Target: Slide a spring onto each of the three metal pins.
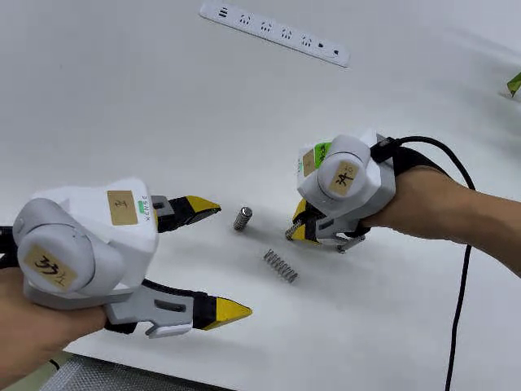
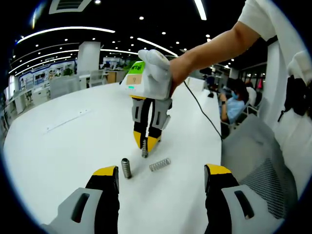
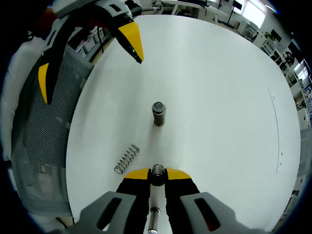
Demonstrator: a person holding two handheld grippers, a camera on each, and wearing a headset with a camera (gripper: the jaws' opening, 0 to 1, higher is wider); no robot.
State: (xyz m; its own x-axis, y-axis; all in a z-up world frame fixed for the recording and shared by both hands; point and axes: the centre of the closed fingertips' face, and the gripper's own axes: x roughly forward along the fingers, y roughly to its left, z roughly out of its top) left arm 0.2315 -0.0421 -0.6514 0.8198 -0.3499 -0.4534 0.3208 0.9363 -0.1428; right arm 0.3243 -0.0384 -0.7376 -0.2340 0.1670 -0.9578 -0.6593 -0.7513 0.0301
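A short metal pin [image 1: 242,217] with a spring on it stands upright on the white table [image 1: 122,106]; it is also in the left gripper view [image 2: 126,168] and the right gripper view [image 3: 159,113]. A loose spring [image 1: 280,266] lies beside it [image 2: 160,164] [image 3: 126,159]. My right gripper [image 1: 298,230] points down at the table, shut on a second metal pin [image 3: 157,171] that seems to carry coils at its tip [image 2: 145,148]. My left gripper [image 1: 218,257] hangs open and holds nothing, just left of the standing pin, its yellow fingertips [image 2: 105,172] wide apart.
A white power strip [image 1: 273,32] lies at the far side of the table. A black cable [image 1: 464,269] trails from the right gripper toward the near edge. A grey mesh chair [image 2: 258,161] stands beside the table, with people seated beyond it.
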